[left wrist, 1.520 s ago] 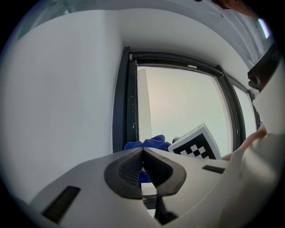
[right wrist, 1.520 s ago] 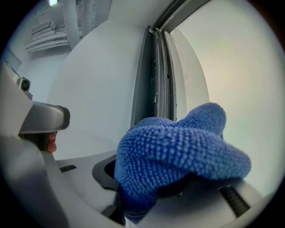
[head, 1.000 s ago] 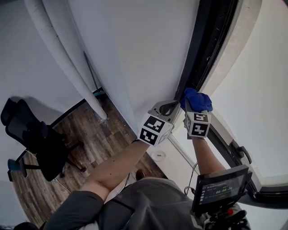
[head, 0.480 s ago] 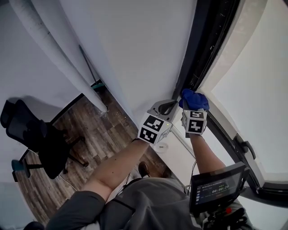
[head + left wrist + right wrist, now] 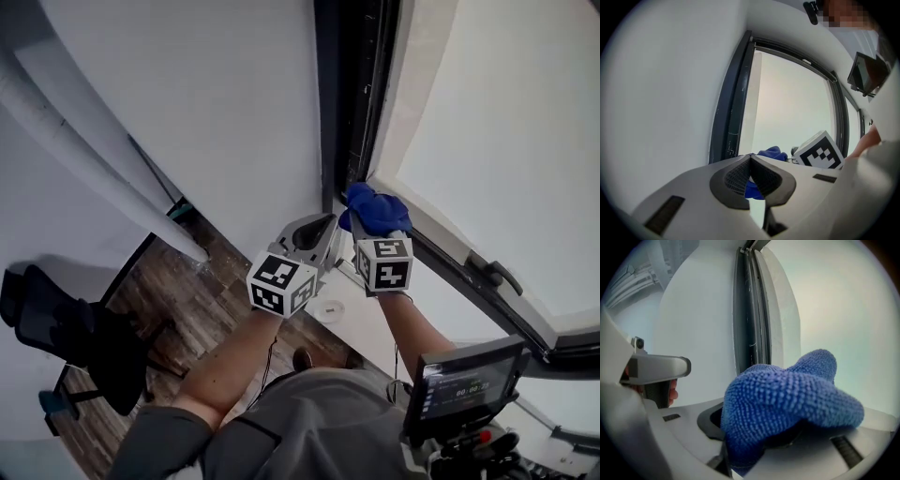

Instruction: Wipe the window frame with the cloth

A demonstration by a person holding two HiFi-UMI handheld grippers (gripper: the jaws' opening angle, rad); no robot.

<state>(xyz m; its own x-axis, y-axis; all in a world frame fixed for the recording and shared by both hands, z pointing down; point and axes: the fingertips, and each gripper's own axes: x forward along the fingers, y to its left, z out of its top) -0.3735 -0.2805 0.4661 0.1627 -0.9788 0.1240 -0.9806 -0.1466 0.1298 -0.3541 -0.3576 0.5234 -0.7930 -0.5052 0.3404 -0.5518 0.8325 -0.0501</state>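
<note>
Right gripper (image 5: pixel 372 228): jaws clamped on the bunched blue cloth (image 5: pixel 377 207).
Cloth position: at the lower corner of the window frame (image 5: pixel 353 94).
Left gripper (image 5: pixel 322 225): jaws closed together, empty, just beside.
Progress: wiping judged under way; the upright above likely remains.

From the head we look down, brown wood-plank floor (image 5: pixel 192 291) at lower left, the dark grey window frame (image 5: pixel 352 94) running up the centre. Each gripper view sits close behind its jaws, facing that frame; all three share the bunched blue microfibre cloth (image 5: pixel 787 399)
</note>
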